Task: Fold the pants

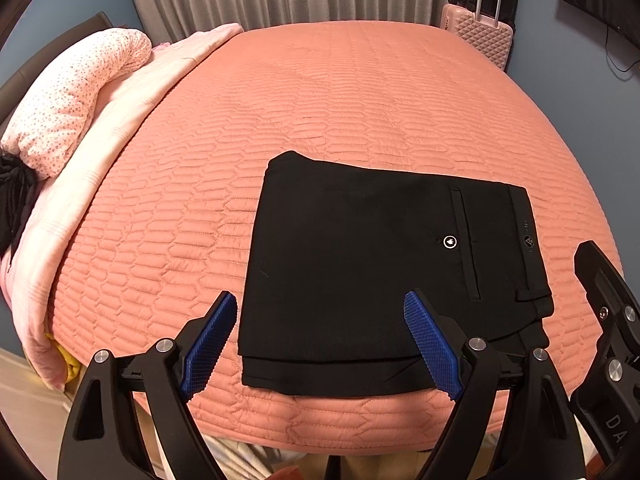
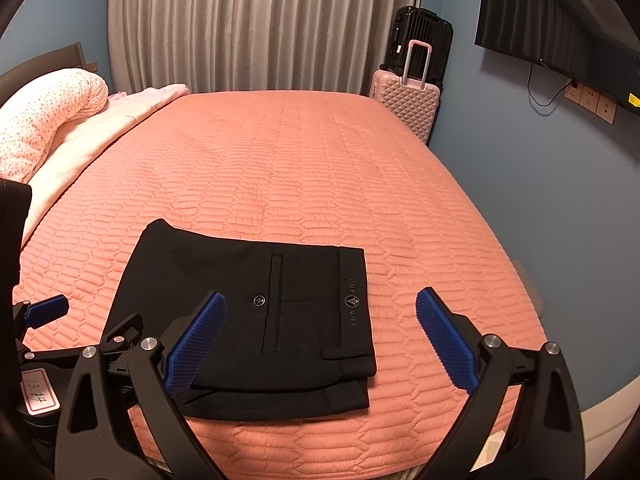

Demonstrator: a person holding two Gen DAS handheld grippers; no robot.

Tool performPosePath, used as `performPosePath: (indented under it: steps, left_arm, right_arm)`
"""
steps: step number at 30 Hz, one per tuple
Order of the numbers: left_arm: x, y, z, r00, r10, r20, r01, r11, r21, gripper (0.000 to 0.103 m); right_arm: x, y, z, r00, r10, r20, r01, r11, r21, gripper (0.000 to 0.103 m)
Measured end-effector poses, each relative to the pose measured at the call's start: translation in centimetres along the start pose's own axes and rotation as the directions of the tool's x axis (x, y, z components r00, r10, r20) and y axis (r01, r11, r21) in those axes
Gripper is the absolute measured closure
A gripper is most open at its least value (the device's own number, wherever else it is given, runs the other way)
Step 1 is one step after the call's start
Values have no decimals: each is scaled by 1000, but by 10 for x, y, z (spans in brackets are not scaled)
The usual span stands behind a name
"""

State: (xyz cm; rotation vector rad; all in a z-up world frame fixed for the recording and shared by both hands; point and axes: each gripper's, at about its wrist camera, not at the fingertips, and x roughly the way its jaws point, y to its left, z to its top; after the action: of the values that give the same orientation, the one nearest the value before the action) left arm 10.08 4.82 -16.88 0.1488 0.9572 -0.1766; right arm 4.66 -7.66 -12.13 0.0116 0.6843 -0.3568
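Lying folded at lower centre on the salmon quilted bed [image 1: 320, 100], the black pants [image 1: 360, 272] sit unobstructed beneath the wide-open, empty left gripper [image 1: 320, 344] and right gripper [image 2: 320, 344], pillow [image 1: 68, 100] upper left, pink suitcase [image 2: 404, 100] upper right.

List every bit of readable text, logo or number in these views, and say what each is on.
"ONE" and "GNI", either side of a round triangle logo: waistband of the folded black pants.
"13.14", handwritten: white sticker on the left gripper.
"DA", cut off by the picture's edge: body of the right gripper, seen in the left wrist view.
Round pocket button: emblem only, no letters.
Yellow sticker under the wall TV: too small to read.
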Motion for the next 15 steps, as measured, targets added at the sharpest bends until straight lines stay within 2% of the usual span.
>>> performPosePath:
  steps: [15]
  left_arm:
    - [-3,-4,-2,1000,15,0,-15,1000,22,19]
  right_arm:
    - [0,1,-2,1000,-4,-1,4,1000,3,8]
